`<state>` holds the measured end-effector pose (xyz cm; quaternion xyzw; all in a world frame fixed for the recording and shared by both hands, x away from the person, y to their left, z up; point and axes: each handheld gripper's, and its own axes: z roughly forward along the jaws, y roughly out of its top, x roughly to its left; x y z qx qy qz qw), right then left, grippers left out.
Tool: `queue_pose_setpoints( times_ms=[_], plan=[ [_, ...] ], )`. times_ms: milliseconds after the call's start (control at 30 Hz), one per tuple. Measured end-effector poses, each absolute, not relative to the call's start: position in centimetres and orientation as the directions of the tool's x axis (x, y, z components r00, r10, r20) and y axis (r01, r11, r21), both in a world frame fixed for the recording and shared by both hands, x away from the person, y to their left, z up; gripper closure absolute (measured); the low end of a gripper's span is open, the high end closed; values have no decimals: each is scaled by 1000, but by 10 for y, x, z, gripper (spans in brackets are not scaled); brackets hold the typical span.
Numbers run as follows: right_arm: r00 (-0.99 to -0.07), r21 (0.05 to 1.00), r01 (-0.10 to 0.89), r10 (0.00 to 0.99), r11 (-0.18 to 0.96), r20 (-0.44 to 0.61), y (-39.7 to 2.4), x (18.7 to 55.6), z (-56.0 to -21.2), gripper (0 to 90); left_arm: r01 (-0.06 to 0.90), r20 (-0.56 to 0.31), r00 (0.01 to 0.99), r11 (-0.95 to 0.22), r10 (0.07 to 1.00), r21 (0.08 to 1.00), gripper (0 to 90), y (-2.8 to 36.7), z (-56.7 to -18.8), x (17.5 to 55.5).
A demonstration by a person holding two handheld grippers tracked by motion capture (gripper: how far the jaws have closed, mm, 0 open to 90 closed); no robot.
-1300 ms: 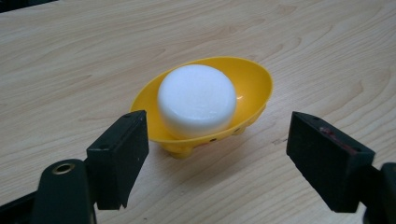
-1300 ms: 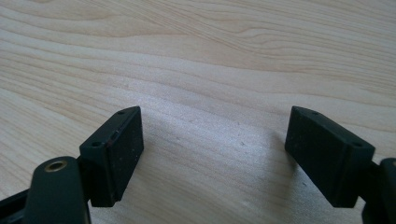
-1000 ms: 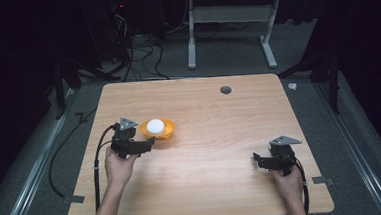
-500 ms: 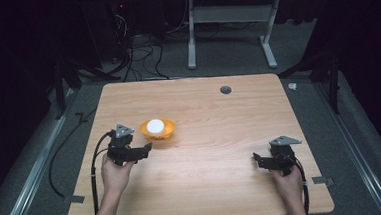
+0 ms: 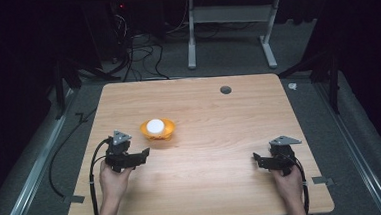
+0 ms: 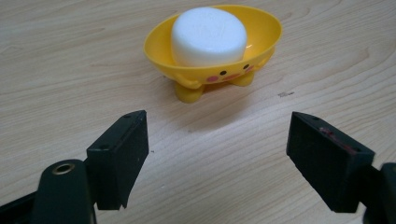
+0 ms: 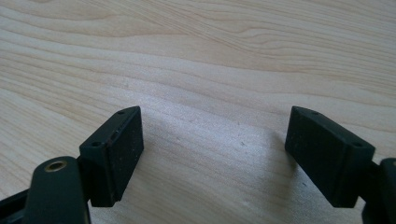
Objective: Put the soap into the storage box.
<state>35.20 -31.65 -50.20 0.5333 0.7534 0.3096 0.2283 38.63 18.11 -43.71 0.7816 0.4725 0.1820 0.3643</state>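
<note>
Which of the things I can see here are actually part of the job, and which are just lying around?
Likely in use:
yellow bowl
white block sitting in it
left gripper, open, facing the bowl
right gripper, open, over bare wood

Just around:
table
dark round hole near its far edge
cables on the floor beyond

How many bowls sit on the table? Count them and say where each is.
1. The yellow bowl stands on the table's left half, just beyond the left tool, holding a white puck. Nothing seems hidden.
</note>
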Motion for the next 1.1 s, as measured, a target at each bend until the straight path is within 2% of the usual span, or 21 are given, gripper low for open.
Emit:
queue_pose_setpoints(
  times_ms=[1100],
  plan=[
    [-327,710,662,945,240,-15,-316,352,-502,202,657,-90,438,-250,894,711,219,192,-477,366]
  ],
)
